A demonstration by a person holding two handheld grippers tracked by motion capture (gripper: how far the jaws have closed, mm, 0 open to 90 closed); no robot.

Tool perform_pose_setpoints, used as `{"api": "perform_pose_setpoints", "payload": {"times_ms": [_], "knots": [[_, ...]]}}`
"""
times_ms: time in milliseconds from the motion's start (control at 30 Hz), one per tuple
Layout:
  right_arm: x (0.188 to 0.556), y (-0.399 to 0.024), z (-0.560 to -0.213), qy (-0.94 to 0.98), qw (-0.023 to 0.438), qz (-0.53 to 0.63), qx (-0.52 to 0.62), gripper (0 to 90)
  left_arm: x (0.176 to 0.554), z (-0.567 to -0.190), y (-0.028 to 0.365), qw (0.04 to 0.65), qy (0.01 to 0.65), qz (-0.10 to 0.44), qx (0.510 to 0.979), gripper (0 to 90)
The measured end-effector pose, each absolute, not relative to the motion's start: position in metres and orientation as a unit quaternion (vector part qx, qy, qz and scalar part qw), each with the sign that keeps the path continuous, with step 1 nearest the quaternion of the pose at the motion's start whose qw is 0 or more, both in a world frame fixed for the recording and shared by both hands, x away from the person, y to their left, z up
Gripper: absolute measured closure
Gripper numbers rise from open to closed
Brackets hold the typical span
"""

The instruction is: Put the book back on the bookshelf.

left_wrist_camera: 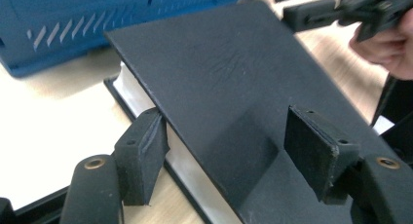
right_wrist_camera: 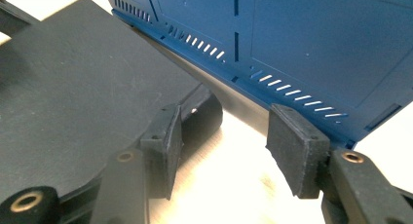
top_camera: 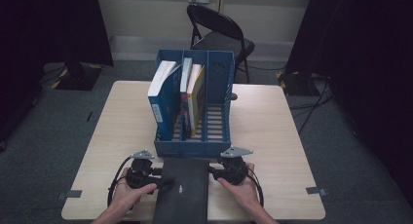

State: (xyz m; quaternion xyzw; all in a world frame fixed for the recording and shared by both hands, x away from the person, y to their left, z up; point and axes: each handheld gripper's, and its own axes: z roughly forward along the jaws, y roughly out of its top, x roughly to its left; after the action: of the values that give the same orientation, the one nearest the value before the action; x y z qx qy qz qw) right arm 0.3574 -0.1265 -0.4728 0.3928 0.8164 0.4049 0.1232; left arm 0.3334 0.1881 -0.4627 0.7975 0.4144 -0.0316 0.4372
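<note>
Nearest the table's front edge, a black book (top_camera: 181, 190) is seen lying flat, its near end reaching past that edge, with the left gripper (top_camera: 157, 177) at its left side and the right gripper (top_camera: 213, 171) at its right side.

In the left gripper view the jaws are held apart and straddle the book's left long edge: one pad (left_wrist_camera: 142, 153) is set against the white page block, at or just beside it, while the other pad (left_wrist_camera: 315, 153) hangs over the top cover; whether it touches the cover cannot be told. No clamping is shown. Bare table (top_camera: 109, 136) is left open outward of this gripper.

In the right gripper view the jaws are likewise apart. The book's far right corner (right_wrist_camera: 204, 107) lies just beside the left-hand pad (right_wrist_camera: 165, 146); the other pad (right_wrist_camera: 297, 151) stands over bare wood, and nothing is pressed between them. Outward of this gripper a wide stretch of table is free.

Just beyond both grippers the book's far end lies close against the front wall of a blue file rack (top_camera: 192, 148), so little room is left ahead. Upright books (top_camera: 178, 95) are held in its left and middle compartments.

The book is thick and hard-backed, with a matt black, faintly grained cover, a white page block and a small pale mark on the top cover.
</note>
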Motion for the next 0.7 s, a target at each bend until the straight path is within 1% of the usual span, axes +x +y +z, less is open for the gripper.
{"api": "perform_pose_setpoints", "payload": {"times_ms": [100,233,267,300,367,400,433,467,500,567,633,700], "knots": [[0.357,-0.128,-0.473,0.815,0.122,0.406,0.396,46.2,0.332,-0.459,0.189,0.448,0.416,-0.033,0.791,34.4],[0.357,-0.128,-0.473,0.815,0.125,0.405,0.396,46.3,0.332,-0.457,0.191,0.462,0.419,-0.041,0.781,34.4],[0.357,-0.128,-0.473,0.815,0.125,0.405,0.396,46.3,0.332,-0.457,0.194,0.469,0.417,-0.044,0.777,35.9],[0.357,-0.128,-0.473,0.815,0.125,0.405,0.396,46.3,0.333,-0.457,0.195,0.47,0.415,-0.047,0.778,39.8],[0.357,-0.128,-0.473,0.815,0.123,0.405,0.396,46.2,0.334,-0.459,0.198,0.49,0.412,-0.082,0.764,43.8],[0.356,-0.128,-0.473,0.815,0.123,0.406,0.395,46.2,0.333,-0.459,0.196,0.493,0.401,-0.093,0.766,44.8],[0.356,-0.128,-0.474,0.815,0.123,0.406,0.394,46.2,0.331,-0.458,0.194,0.489,0.396,-0.081,0.773,45.5],[0.357,-0.128,-0.474,0.815,0.122,0.406,0.395,46.2,0.329,-0.457,0.19,0.483,0.393,-0.074,0.779,44.9],[0.356,-0.128,-0.474,0.815,0.122,0.406,0.395,46.2,0.329,-0.458,0.186,0.481,0.393,-0.08,0.78,42.6],[0.356,-0.128,-0.474,0.816,0.123,0.405,0.394,46.1,0.33,-0.462,0.181,0.461,0.394,-0.071,0.792,39.4],[0.355,-0.128,-0.474,0.817,0.121,0.405,0.393,45.7,0.332,-0.466,0.18,0.454,0.4,-0.079,0.792,35.8],[0.355,-0.128,-0.474,0.818,0.121,0.404,0.392,45.7,0.334,-0.467,0.178,0.453,0.402,-0.084,0.791,35.0]]}}
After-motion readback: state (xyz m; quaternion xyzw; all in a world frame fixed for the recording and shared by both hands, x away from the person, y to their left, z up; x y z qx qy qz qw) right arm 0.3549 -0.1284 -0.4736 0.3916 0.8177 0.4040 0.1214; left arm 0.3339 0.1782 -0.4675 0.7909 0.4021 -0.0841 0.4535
